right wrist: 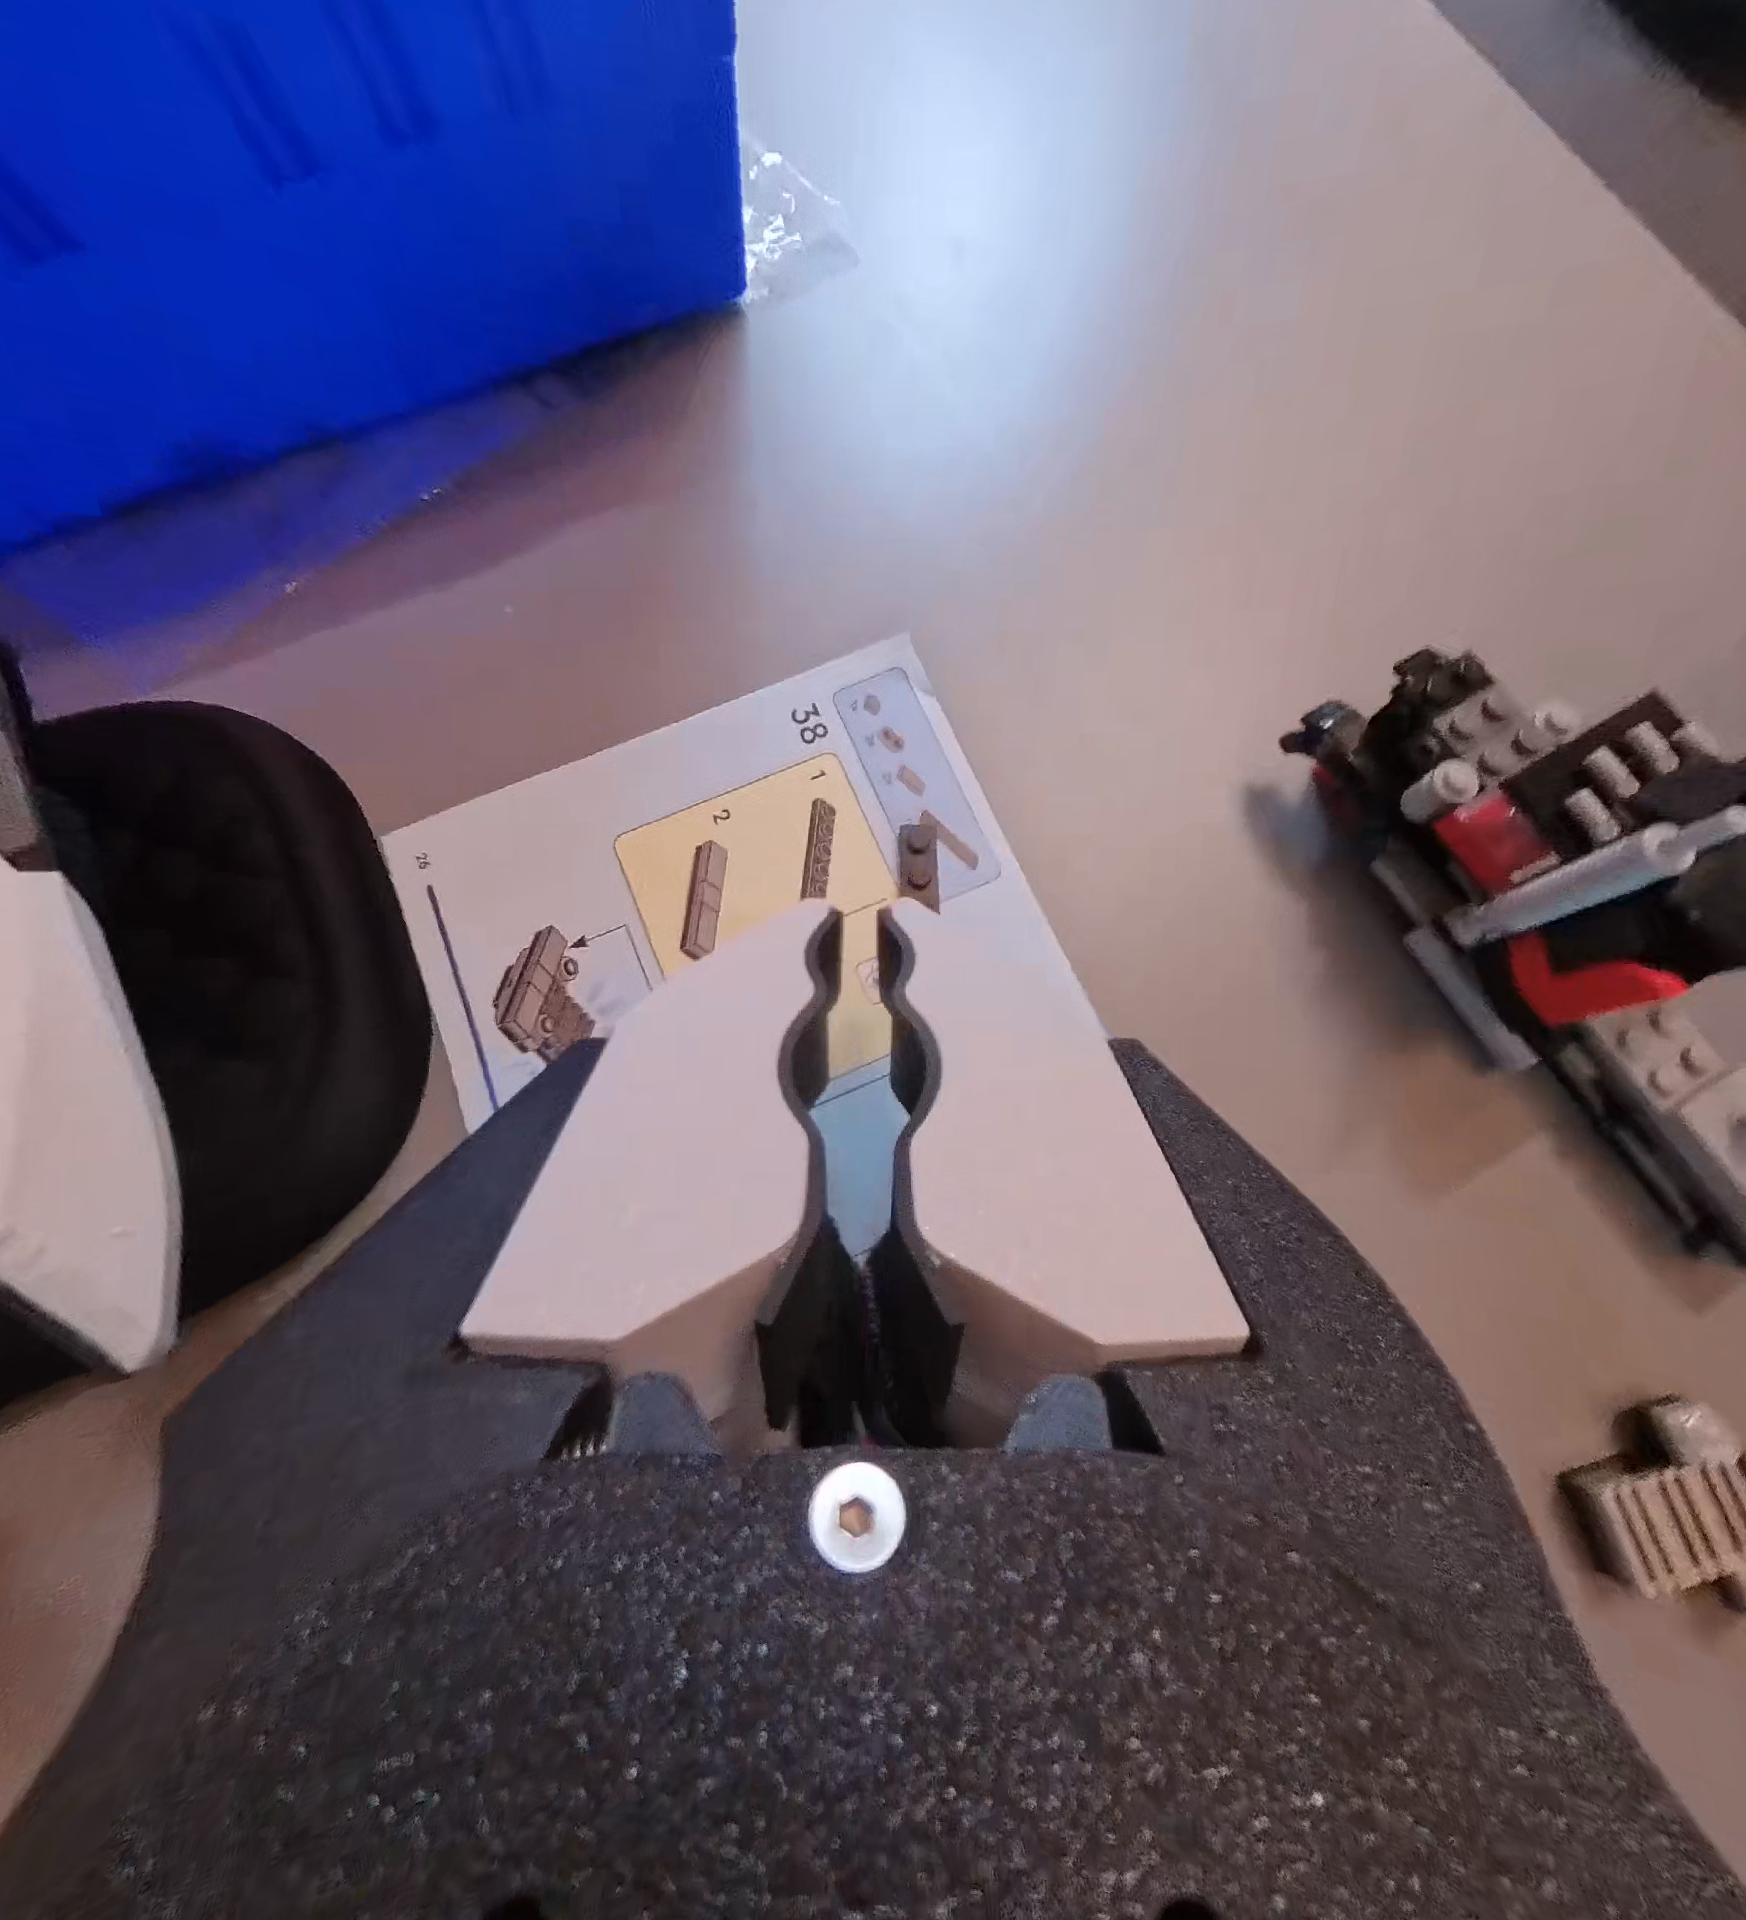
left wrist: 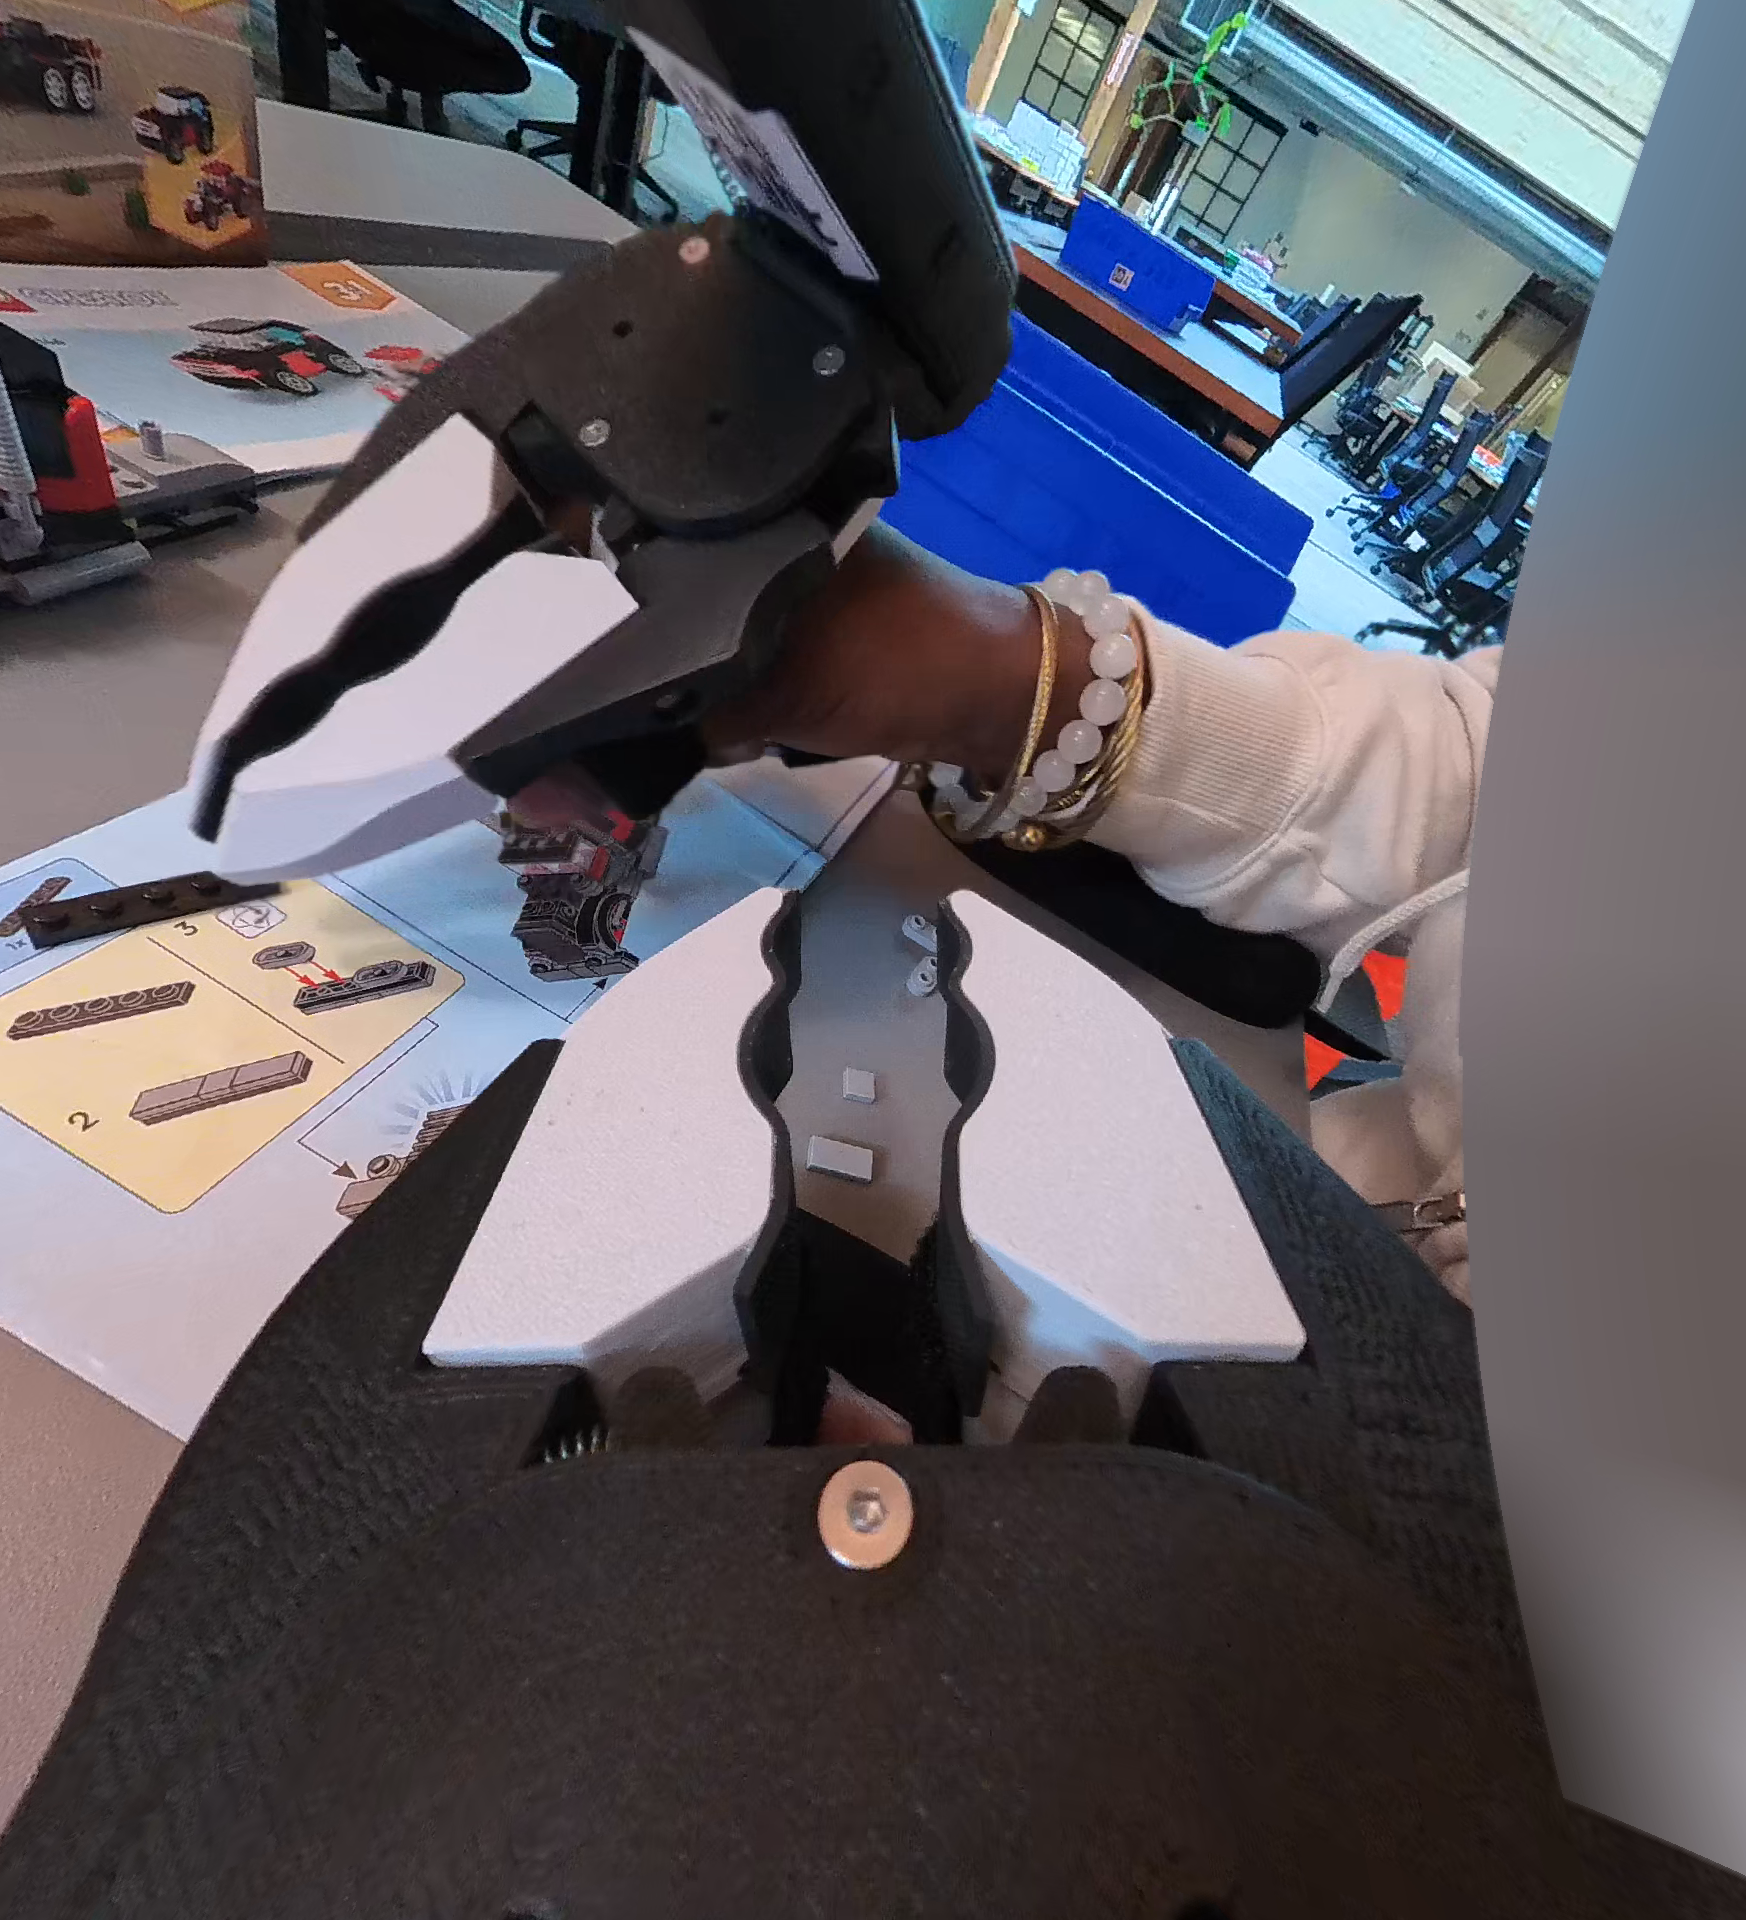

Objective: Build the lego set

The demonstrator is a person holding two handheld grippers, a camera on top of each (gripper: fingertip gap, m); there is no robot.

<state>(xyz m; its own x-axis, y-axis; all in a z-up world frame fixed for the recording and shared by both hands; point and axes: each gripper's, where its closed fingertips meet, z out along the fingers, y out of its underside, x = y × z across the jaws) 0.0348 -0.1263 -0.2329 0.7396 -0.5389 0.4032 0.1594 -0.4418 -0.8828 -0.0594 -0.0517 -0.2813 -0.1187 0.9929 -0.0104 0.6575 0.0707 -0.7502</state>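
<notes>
Our right gripper [left wrist: 214, 800] hangs just above the black plate [left wrist: 147, 902] on the booklet [right wrist: 744, 883], fingers slightly apart and holding nothing. Our left gripper [left wrist: 864, 904] is parted and empty over small grey pieces [left wrist: 841, 1156]; the truck [right wrist: 1596, 883] sits aside.

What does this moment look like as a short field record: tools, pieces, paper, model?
left tool: open, empty, above small grey pieces on the table
right tool: open a little, empty, over the instruction sheet
black plate: lies flat on the instruction sheet, just past the right tool's tips
truck model: partly built, red, black and grey, on the table beside the sheet
grey grille piece: loose on the table, apart from the model
set box: stands at the far table edge
</notes>
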